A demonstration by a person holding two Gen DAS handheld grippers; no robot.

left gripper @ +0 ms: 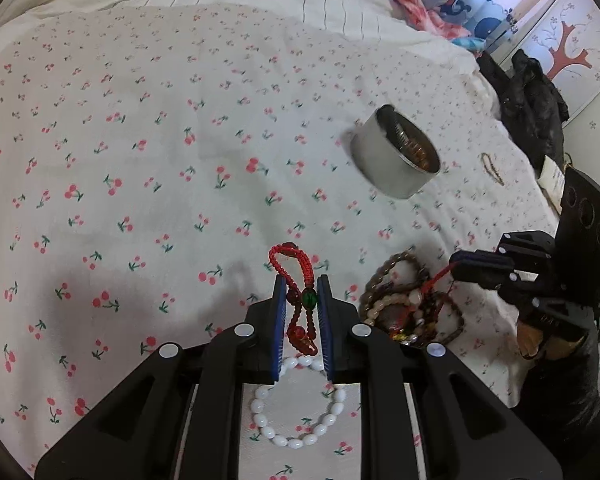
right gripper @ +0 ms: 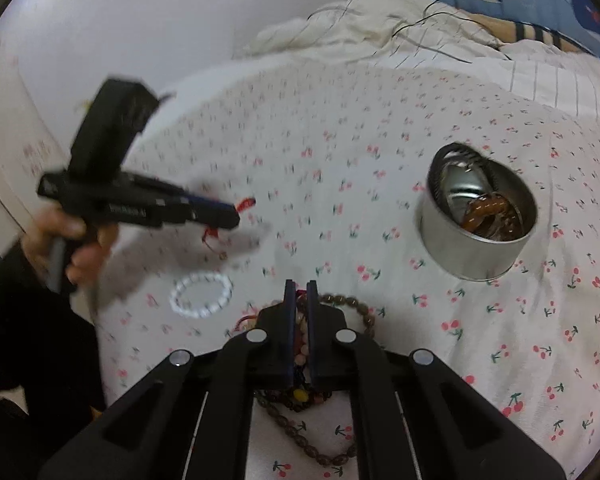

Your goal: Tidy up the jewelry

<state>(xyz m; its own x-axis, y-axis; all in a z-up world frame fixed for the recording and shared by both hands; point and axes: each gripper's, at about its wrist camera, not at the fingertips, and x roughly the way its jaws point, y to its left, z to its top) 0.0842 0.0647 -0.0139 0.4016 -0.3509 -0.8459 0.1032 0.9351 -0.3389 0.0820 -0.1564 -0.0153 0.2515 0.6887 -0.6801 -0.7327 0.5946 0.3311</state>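
My left gripper [left gripper: 302,284] is shut on a red cord bracelet [left gripper: 290,258] with a green bead and red beads, and its woven loop sticks out past the blue pads. A white bead bracelet [left gripper: 296,436] lies on the cherry-print sheet right below it. In the right wrist view the left gripper [right gripper: 236,214] hangs above that white bracelet [right gripper: 202,294]. My right gripper [right gripper: 300,286] is shut on a beaded bracelet with pinkish beads at the pile of bracelets [left gripper: 404,308]. A red thread runs from the right gripper's tip [left gripper: 456,264]. The round metal tin [right gripper: 472,256] holds an amber bracelet [right gripper: 486,212].
The tin [left gripper: 380,160] stands on the sheet [left gripper: 140,160] beyond the pile. A thin bracelet [left gripper: 492,168] lies near the bed's right edge, by black clothing [left gripper: 532,104]. Crumpled bedding and cables sit at the far end. A hand [right gripper: 76,240] grips the left tool's handle.
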